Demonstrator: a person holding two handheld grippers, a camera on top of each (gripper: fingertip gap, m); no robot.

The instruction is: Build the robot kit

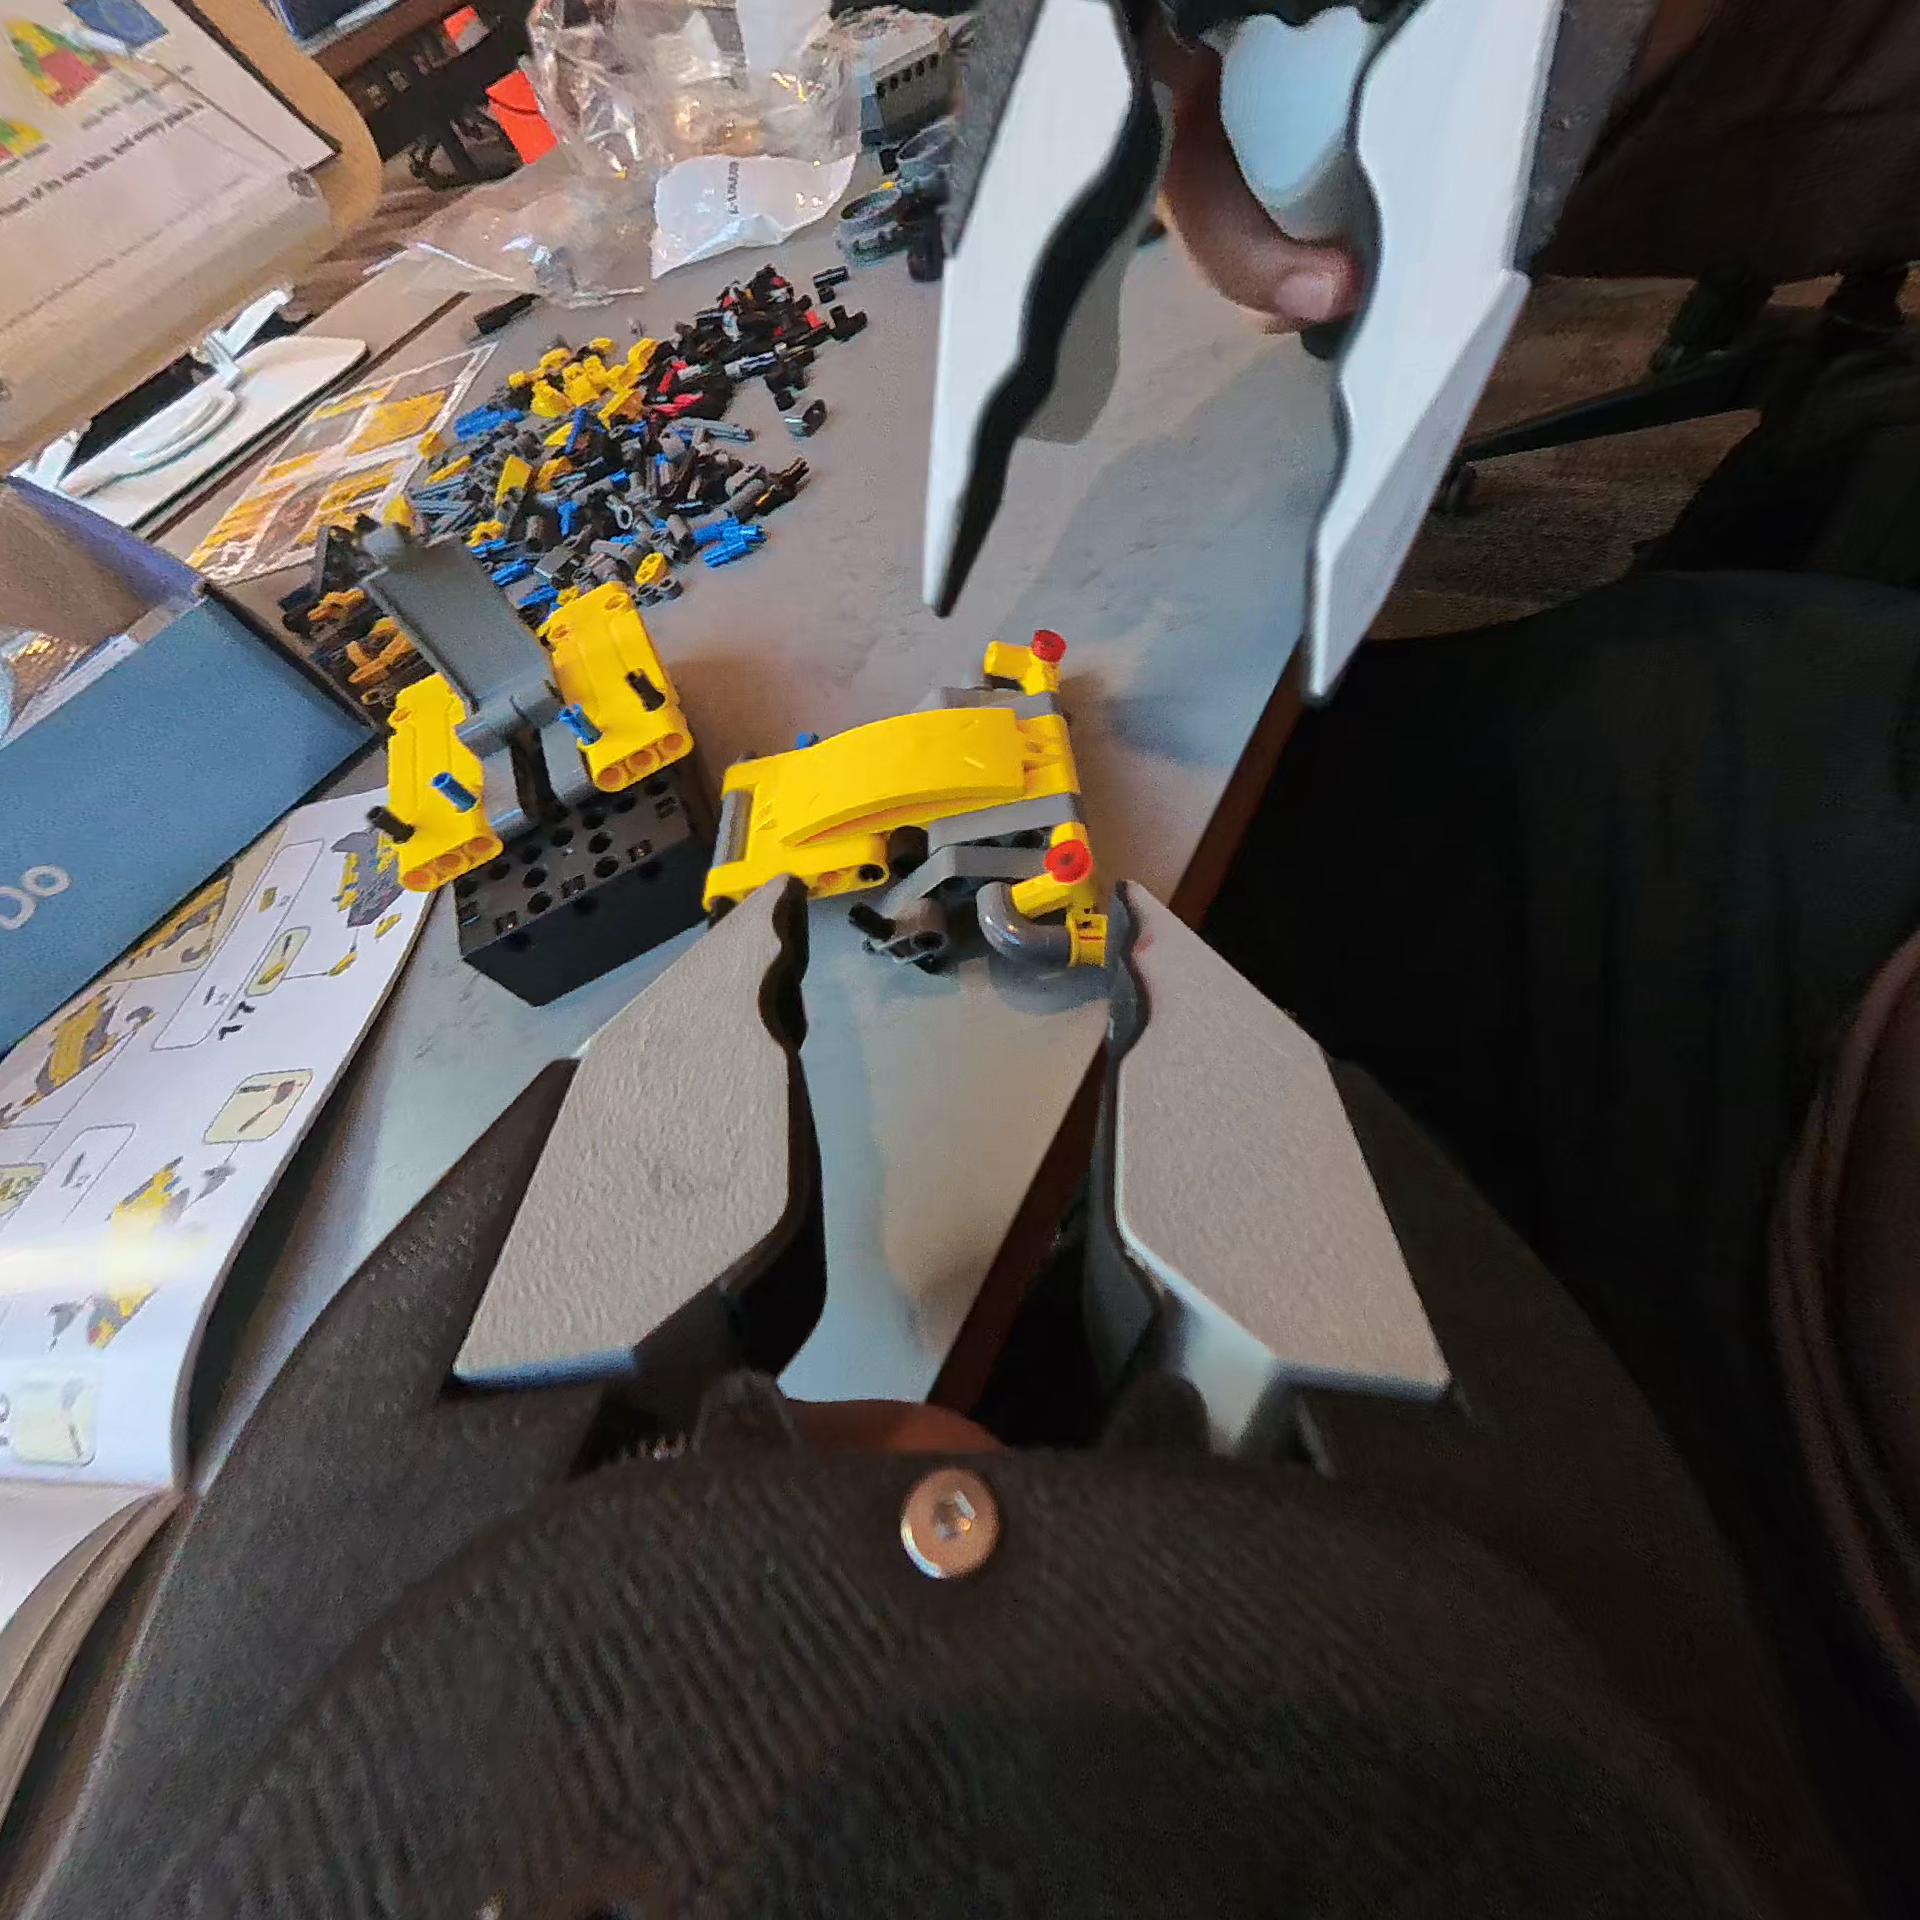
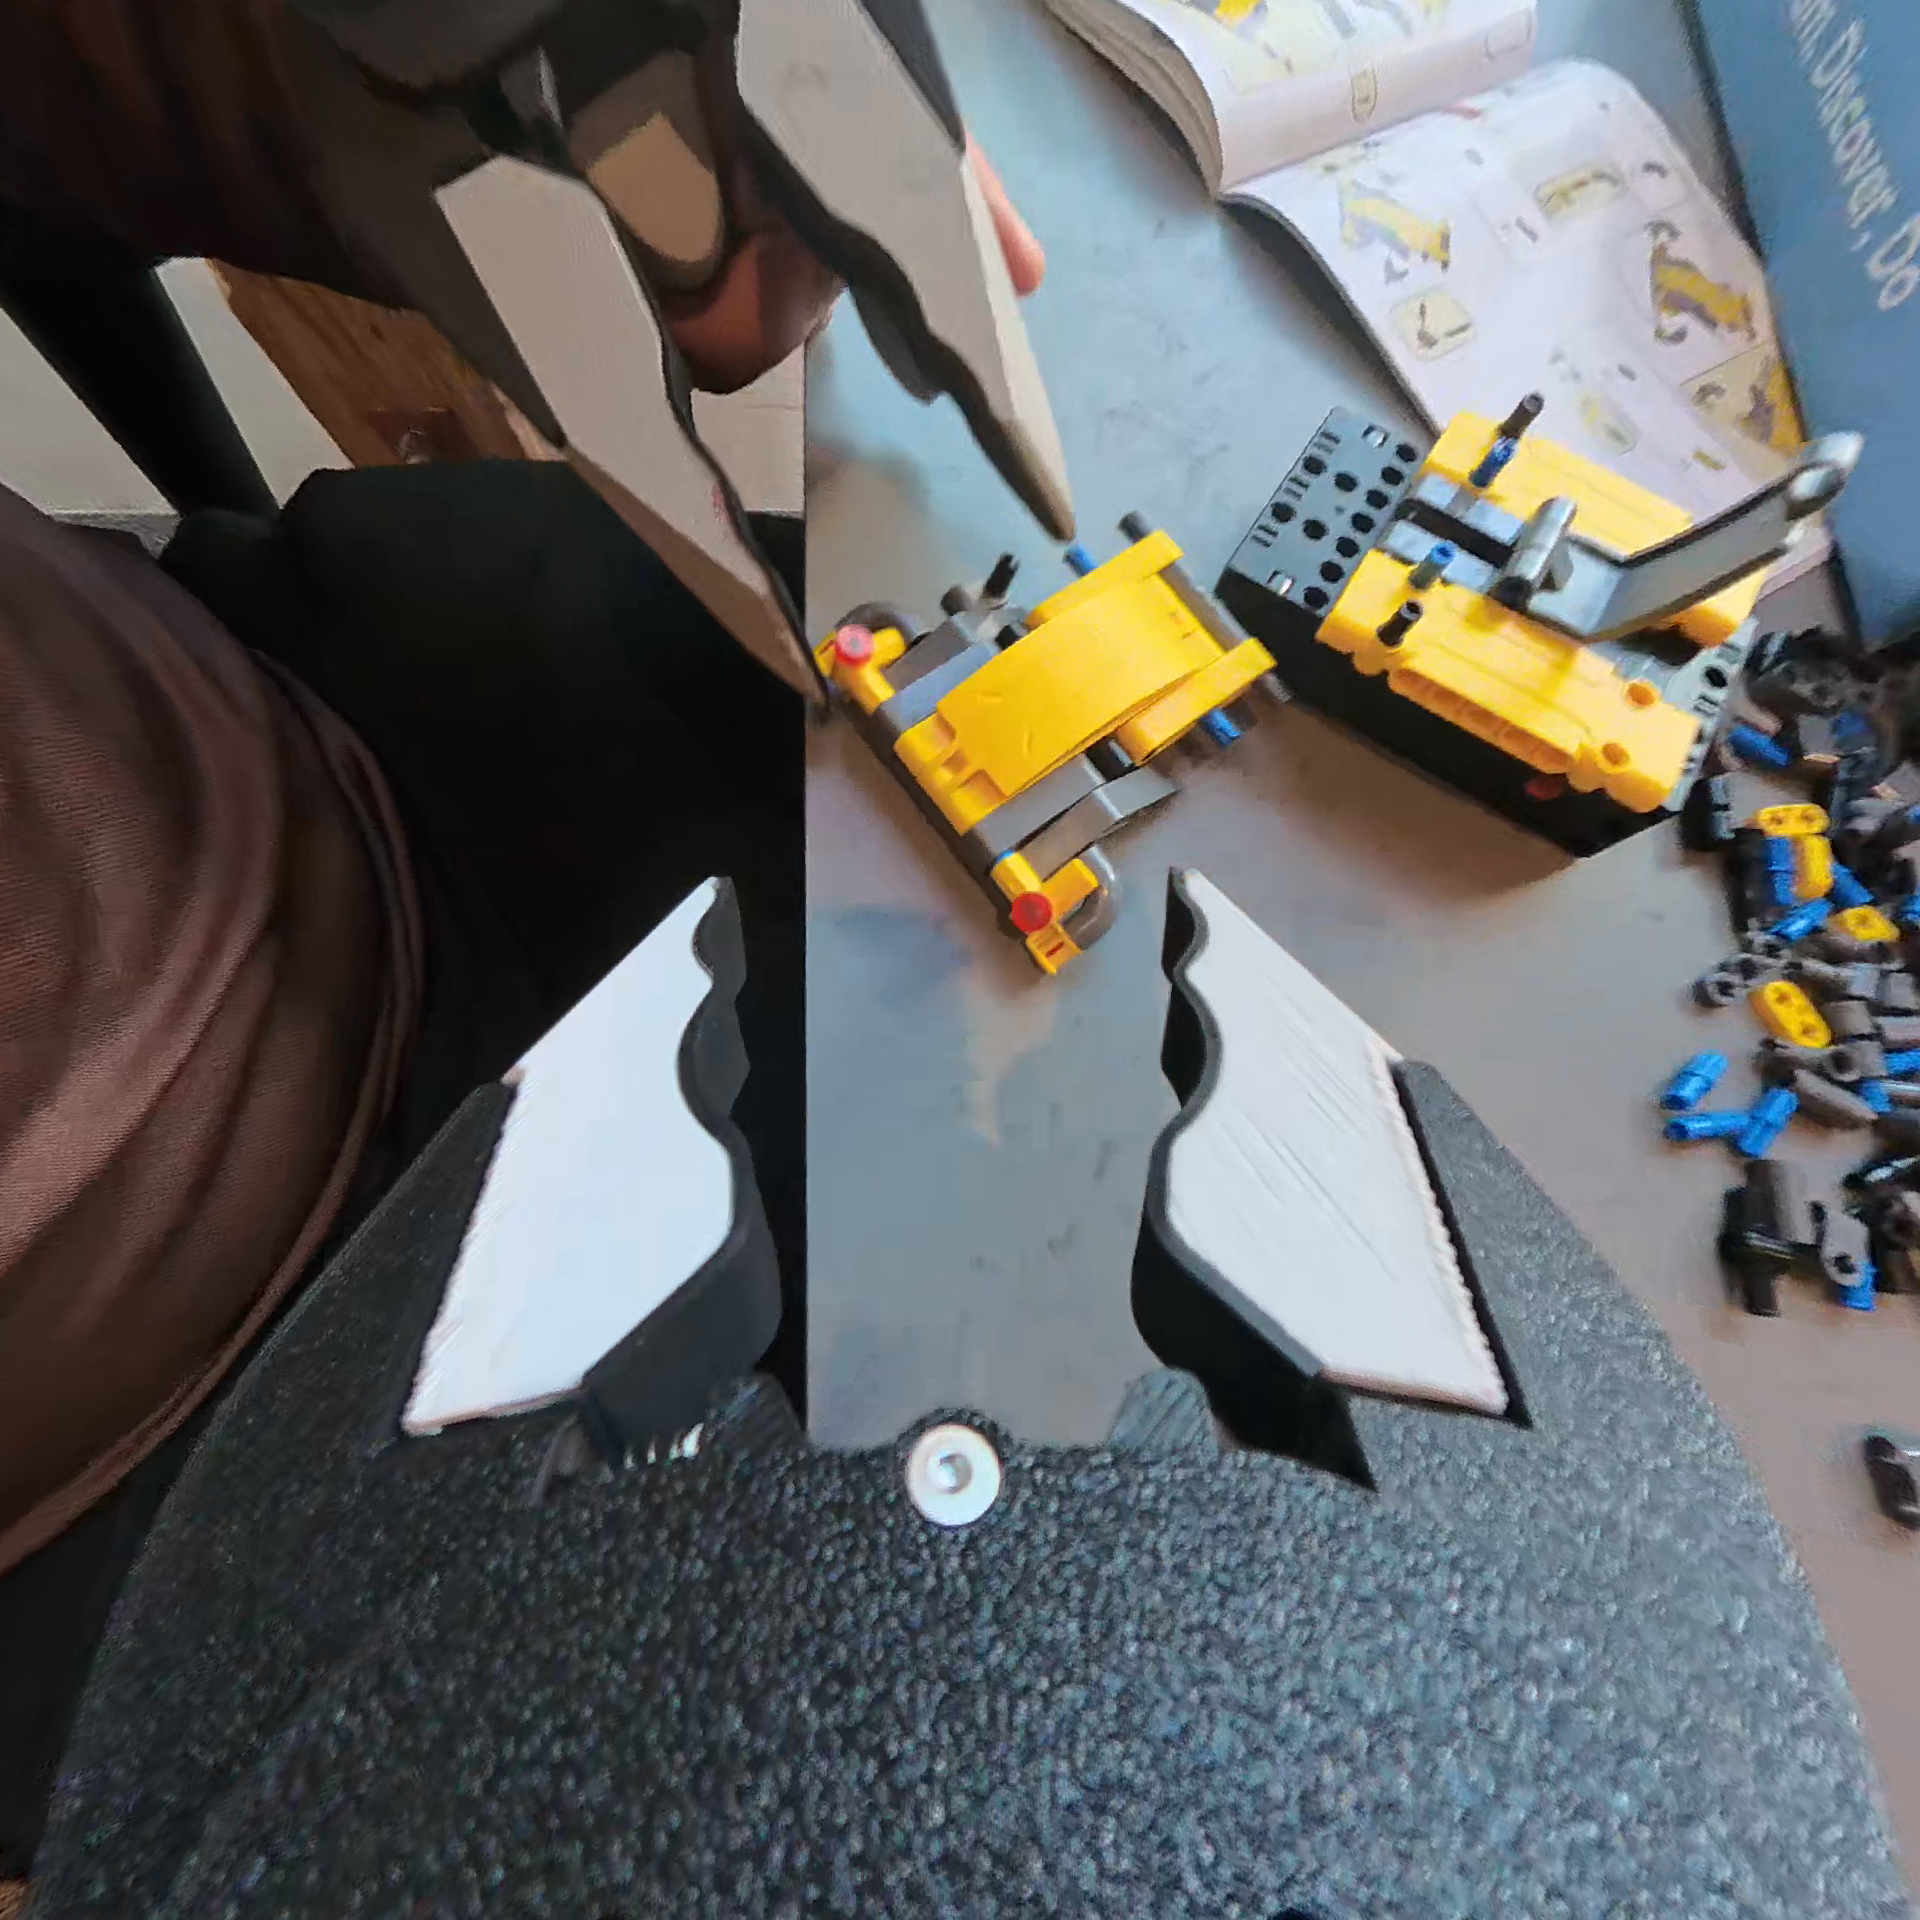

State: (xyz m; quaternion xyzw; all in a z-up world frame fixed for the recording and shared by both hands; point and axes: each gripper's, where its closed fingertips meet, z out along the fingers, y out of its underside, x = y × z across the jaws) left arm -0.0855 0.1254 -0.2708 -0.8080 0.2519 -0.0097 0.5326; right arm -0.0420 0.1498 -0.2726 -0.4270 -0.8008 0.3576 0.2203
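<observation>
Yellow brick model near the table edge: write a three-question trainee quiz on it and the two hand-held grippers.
1. True or false: the left hand-held gripper is shut on the yellow model.
2. What lies open beside the black block?
A. a manual
B. a laptop
C. a towel
3. Fill in: the right hand-held gripper is ____.

Key:
1. False. Its jaws stand open, with a tip at each side of the model's near end.
2. A. The manual lies beside it, and the loose parts lie farther back on the table.
3. Open, and holding nothing.
</observation>
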